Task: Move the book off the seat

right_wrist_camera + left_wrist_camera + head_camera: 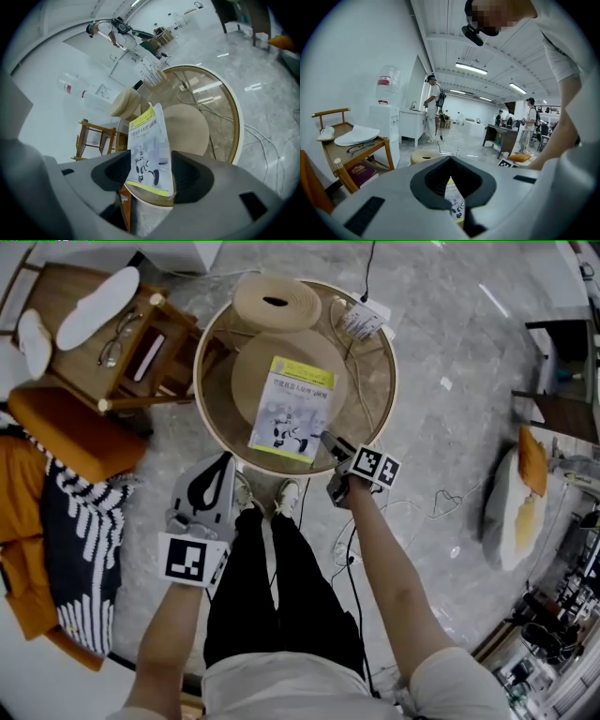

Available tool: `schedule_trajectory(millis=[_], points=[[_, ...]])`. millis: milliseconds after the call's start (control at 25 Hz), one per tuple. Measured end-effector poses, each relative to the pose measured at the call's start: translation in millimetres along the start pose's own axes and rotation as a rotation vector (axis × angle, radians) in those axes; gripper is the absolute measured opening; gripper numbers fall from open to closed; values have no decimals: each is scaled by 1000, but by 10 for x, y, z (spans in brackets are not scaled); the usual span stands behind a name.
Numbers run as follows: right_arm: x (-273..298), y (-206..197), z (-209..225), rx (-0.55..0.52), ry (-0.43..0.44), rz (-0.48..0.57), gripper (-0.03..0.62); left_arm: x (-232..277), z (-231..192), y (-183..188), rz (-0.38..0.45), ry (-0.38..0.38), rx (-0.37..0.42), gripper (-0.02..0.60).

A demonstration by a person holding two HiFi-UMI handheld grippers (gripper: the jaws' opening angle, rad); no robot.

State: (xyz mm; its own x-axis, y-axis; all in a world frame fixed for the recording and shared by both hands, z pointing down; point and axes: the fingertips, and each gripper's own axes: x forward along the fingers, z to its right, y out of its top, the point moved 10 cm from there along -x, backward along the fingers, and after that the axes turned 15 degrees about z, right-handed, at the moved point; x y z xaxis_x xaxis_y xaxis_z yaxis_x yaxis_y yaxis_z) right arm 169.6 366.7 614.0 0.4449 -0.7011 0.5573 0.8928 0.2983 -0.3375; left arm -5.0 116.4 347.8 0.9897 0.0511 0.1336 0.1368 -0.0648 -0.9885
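Only from the head view, the whole layout: book (291, 409) flat on the round glass-topped counter (202, 395), over a tan seat (251, 371), though whether resting on glass or on seat is hard to tell. Only in the left gripper view, a water dispenser (385, 119) against the wall and people (433, 108) standing beyond. Right gripper (330, 442) spread wide at the book's near right corner, cover framed between the jaws in the right gripper view, no pad pressing. Left gripper (228, 460) closed and empty, tip just beside the counter's rim, apart from the book.
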Motion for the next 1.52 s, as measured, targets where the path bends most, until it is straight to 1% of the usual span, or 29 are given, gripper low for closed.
schedule_trajectory(millis=[40,160,240,280,360,480,600,760,920,1080,1240,1320,1400,1520], points=[[-80,18,-23,13,7,17,275,-3,25,54,2,-7,8,15],[-327,99,-109,24,42,57,182,-14,110,214,8,-25,28,15],[-487,193,-175,17,66,94,88,-19,164,321,16,-35,40,15],[-565,249,-210,20,81,117,50,-20,194,375,23,-42,48,15],[-729,347,-280,39,118,162,25,-35,261,479,33,-57,63,15],[-991,465,-405,55,157,229,22,-89,347,638,41,-63,62,15],[-1234,588,-569,46,177,295,21,-139,380,852,72,-65,60,15],[-1498,813,-753,32,199,367,21,-165,361,1147,138,-69,109,15],[-1696,1096,-1012,-49,228,413,21,-147,312,1464,203,-51,122,15],[-1961,1280,-1393,-111,272,467,21,-288,290,1742,262,-29,145,15],[-2195,1360,-1836,-180,340,513,21,-454,280,1946,316,-1,163,15],[-2300,1380,-2051,-222,400,528,21,-544,238,2019,332,14,159,15],[-2420,1440,-2280,-269,477,553,21,-627,185,2080,353,34,155,15],[-2645,1571,-2552,-358,536,591,21,-725,105,2132,373,62,150,15]])
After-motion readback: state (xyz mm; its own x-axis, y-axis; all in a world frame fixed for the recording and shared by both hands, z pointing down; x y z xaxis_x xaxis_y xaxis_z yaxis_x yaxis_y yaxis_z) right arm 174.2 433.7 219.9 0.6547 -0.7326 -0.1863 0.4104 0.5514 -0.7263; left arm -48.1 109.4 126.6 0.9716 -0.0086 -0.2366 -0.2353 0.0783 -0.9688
